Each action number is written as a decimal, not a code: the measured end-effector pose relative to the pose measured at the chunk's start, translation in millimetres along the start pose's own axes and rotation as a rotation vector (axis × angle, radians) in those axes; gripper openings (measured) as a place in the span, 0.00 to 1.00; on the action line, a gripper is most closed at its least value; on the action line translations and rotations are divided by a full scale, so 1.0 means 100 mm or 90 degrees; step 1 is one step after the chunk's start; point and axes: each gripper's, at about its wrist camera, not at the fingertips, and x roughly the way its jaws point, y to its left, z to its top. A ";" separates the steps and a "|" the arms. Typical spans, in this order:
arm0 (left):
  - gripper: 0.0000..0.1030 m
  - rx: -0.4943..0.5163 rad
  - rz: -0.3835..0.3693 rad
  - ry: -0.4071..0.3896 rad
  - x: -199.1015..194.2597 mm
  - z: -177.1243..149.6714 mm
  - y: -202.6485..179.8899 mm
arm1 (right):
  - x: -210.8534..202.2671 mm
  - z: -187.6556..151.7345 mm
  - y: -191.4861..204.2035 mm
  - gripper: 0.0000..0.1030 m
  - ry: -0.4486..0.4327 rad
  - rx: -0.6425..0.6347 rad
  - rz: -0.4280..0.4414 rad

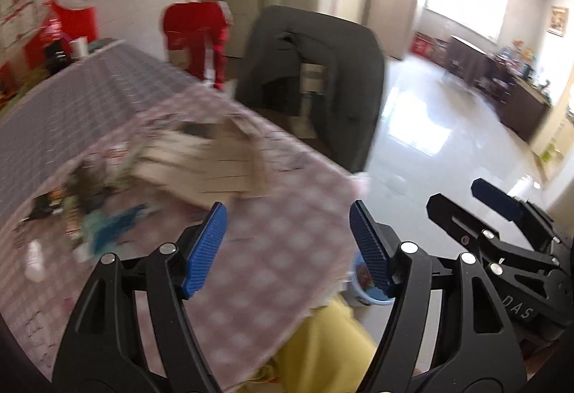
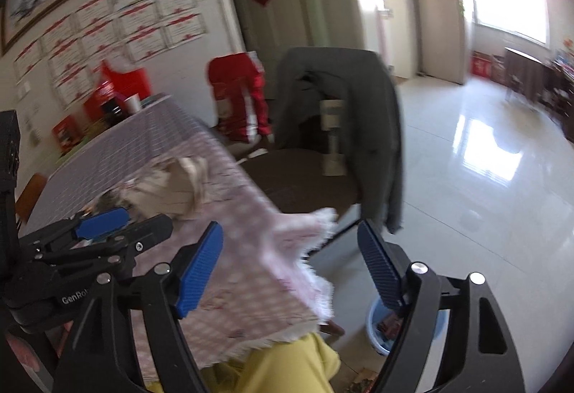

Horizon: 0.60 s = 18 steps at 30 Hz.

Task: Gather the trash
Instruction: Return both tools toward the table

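A blurred heap of crumpled paper trash (image 1: 201,160) lies on the table's pink checked cloth (image 1: 272,249), with coloured wrappers (image 1: 107,224) to its left. The paper trash (image 2: 168,188) also shows in the right wrist view. My left gripper (image 1: 290,246) hovers open over the cloth near the table corner, nothing between its blue pads. My right gripper (image 2: 290,271) is open and empty beyond the table corner, above the floor. A blue bin (image 2: 384,325) holding wrappers stands on the floor below it; the blue bin (image 1: 366,292) also peeks out under the cloth. Each view catches the other gripper: right gripper (image 1: 455,194), left gripper (image 2: 143,219).
A chair draped with a dark jacket (image 1: 315,70) stands past the table corner. A red-covered chair (image 1: 201,34) is behind it. A paper cup (image 1: 78,47) and red boxes sit at the table's far end. A person's yellow-clad leg (image 2: 287,364) is below. Glossy tiled floor (image 2: 484,195) spreads right.
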 end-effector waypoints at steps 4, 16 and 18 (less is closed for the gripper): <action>0.72 -0.046 0.042 -0.006 -0.17 -0.08 0.41 | 0.11 0.03 0.37 0.78 0.011 -0.038 0.044; 0.76 -0.209 0.175 0.030 -0.37 -0.48 1.63 | 0.51 -0.10 1.42 0.82 0.093 -0.139 0.143; 0.76 -0.234 0.186 0.040 -0.36 -0.54 1.80 | 0.59 -0.13 1.54 0.82 0.107 -0.149 0.148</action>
